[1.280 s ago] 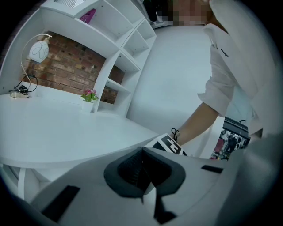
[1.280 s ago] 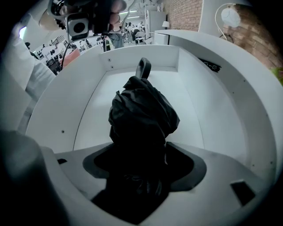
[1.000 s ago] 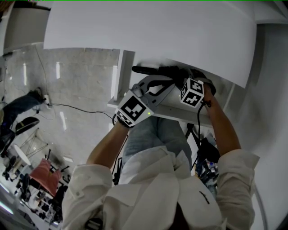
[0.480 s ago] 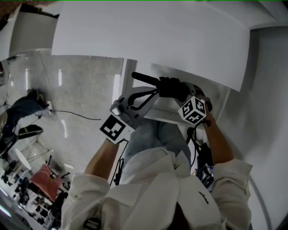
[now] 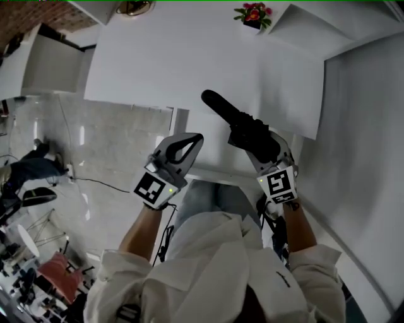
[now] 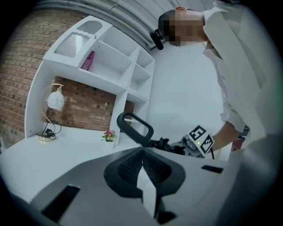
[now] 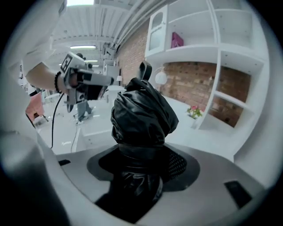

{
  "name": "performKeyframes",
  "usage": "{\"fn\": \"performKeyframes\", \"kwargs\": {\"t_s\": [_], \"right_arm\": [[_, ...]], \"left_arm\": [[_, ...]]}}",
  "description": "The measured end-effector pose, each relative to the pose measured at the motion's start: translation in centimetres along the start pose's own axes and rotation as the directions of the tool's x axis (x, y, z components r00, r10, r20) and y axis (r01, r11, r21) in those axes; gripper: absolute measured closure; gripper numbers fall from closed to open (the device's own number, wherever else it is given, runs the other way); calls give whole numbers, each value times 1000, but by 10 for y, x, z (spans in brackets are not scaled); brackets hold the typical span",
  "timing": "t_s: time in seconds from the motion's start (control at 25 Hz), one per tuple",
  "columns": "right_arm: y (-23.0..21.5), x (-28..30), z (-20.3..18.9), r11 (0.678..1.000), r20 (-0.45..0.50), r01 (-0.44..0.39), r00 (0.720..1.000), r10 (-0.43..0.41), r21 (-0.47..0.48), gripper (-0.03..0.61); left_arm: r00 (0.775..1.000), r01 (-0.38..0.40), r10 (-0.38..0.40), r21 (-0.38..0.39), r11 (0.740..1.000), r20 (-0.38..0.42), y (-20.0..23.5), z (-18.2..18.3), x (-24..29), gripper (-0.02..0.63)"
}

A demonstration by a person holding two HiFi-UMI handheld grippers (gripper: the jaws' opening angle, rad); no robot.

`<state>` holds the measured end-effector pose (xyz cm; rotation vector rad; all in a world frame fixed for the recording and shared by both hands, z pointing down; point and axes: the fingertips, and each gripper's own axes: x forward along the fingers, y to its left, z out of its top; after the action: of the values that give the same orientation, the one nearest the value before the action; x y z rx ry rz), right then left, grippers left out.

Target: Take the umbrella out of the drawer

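Note:
The black folded umbrella (image 5: 243, 129) is clamped in my right gripper (image 5: 257, 146), which is shut on its bunched fabric. It is raised over the white desk (image 5: 189, 57), with its handle end (image 5: 211, 99) pointing up and left. In the right gripper view the fabric (image 7: 143, 117) fills the jaws of the right gripper (image 7: 141, 154). My left gripper (image 5: 197, 137) is held to the left of the umbrella, shut with nothing in it. In the left gripper view the pads of the left gripper (image 6: 142, 152) meet, and the umbrella's looped handle (image 6: 134, 126) shows just beyond them. The white drawer (image 5: 218, 175) lies below both grippers.
A small pot of flowers (image 5: 252, 12) stands at the desk's far edge near a white shelf unit (image 6: 110, 57). A round lamp (image 6: 55, 100) stands on the desk against the brick wall. A cable (image 5: 107, 183) and equipment lie on the floor at the left.
Both grippers have risen. The right one has lifted the umbrella up from the drawer and tilted it upward over the desk. The left one has drawn away to the left.

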<state>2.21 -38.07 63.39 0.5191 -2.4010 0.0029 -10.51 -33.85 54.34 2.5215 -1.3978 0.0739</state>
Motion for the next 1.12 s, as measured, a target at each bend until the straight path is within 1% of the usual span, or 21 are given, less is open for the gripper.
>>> {"fn": "performKeyframes", "kwargs": {"t_s": [0.12, 0.2, 0.28, 0.36, 0.52, 0.68, 0.84, 0.92, 1.12], "right_arm": [[-17, -38, 36, 994, 112, 88, 989, -94, 57, 310], [-27, -60, 60, 985, 181, 141, 971, -157, 98, 310], [-36, -85, 84, 972, 238, 191, 946, -220, 139, 310], [-46, -113, 107, 956, 294, 231, 914, -278, 183, 310], [-65, -168, 138, 926, 388, 299, 845, -368, 230, 310], [-75, -217, 169, 897, 465, 354, 768, -441, 266, 310], [-77, -262, 192, 877, 536, 375, 694, -481, 302, 308], [-77, -279, 199, 867, 553, 394, 668, -498, 305, 308], [-80, -308, 204, 840, 573, 433, 615, -541, 328, 308]], "left_arm": [[1000, 6, -6, 5, 1000, 24, -15, 16, 4, 589], [999, 18, -18, 5, 1000, 38, -24, 28, 3, 589], [998, 35, -36, 15, 999, 43, -35, 39, 1, 589], [998, 42, -43, 28, 999, 53, -45, 52, 0, 589], [993, 30, -36, 59, 998, 108, -59, 89, -1, 589], [988, -27, 12, 96, 995, 155, -64, 129, -7, 589], [975, -92, 64, 123, 988, 212, -67, 166, -18, 589], [968, -112, 78, 132, 985, 236, -69, 180, -24, 588], [956, -133, 83, 163, 977, 282, -71, 208, -37, 589]]}}
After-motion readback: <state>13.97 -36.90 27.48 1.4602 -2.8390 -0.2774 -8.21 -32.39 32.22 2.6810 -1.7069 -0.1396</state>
